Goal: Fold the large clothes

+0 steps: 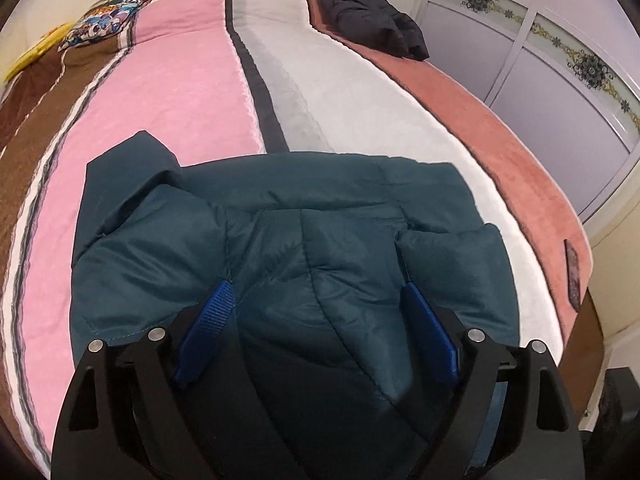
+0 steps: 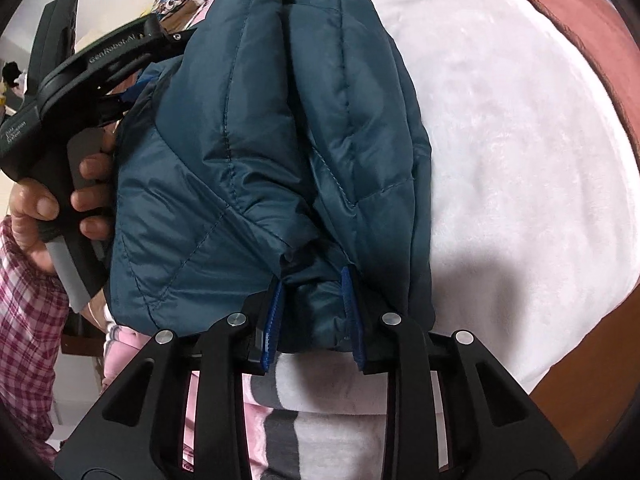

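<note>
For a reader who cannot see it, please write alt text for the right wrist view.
The right gripper pinches a thick fold of a teal puffer jacket on a striped bedspread. At the left edge, a hand holds the left gripper's black handle against the jacket.

Teal quilted jacket on a striped bedspread

The puffy quilted jacket (image 1: 304, 240) is dark teal; the bedspread (image 1: 168, 92) runs in pink, grey, white, brown and salmon stripes. A folded black garment (image 1: 368, 12) lies on it, beside a multicoloured cartoon-print cushion (image 1: 108, 16). Black gripper frames carry blue ribbed pads (image 1: 216, 308). A pink-and-white checked sleeve (image 2: 24, 300) shows.
</note>
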### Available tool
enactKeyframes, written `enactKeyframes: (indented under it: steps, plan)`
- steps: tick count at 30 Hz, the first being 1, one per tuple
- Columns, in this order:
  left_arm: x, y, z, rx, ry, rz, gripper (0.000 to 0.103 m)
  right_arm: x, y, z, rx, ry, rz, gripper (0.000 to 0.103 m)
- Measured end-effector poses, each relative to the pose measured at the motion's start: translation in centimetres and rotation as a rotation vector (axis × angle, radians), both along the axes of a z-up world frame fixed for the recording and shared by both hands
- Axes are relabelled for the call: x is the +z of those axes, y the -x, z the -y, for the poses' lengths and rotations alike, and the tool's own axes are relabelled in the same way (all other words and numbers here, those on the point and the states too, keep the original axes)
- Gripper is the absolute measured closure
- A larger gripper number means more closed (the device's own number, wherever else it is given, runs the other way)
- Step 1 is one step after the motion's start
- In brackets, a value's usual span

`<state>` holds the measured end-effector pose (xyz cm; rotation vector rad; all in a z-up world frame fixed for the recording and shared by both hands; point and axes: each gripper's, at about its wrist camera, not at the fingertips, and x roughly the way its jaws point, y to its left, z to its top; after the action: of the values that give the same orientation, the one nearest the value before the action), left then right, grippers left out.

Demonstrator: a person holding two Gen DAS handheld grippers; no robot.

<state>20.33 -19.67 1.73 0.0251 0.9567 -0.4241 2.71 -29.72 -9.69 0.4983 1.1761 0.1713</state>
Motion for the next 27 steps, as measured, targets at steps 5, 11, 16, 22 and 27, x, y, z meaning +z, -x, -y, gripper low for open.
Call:
enactKeyframes:
  steps: [5, 11, 16, 22, 27]
  plan:
    - [-0.2, -0.2, -0.2, 0.002, 0.007, -0.003, 0.019, 0.1, -1.1, 0.0, -0.004, 0.012, -0.006, 0.076]
    - [0.6, 0.3, -1.0, 0.005, 0.046, 0.016, 0.019, 1.2, -0.5, -0.4, -0.012, 0.024, 0.005, 0.076]
    - [2.1, 1.1, -2.1, 0.028, 0.088, 0.018, 0.021, 1.8, 0.2, -0.9, -0.018, 0.035, 0.010, 0.075]
    - [3.8, 2.5, -3.7, 0.060, 0.095, 0.036, 0.021, 2.6, 0.5, -1.4, -0.023, 0.045, 0.014, 0.074]
    - [4.8, 3.9, -4.9, 0.095, 0.077, 0.060, 0.021, 2.3, 0.7, -1.7, -0.030, 0.051, 0.020, 0.074]
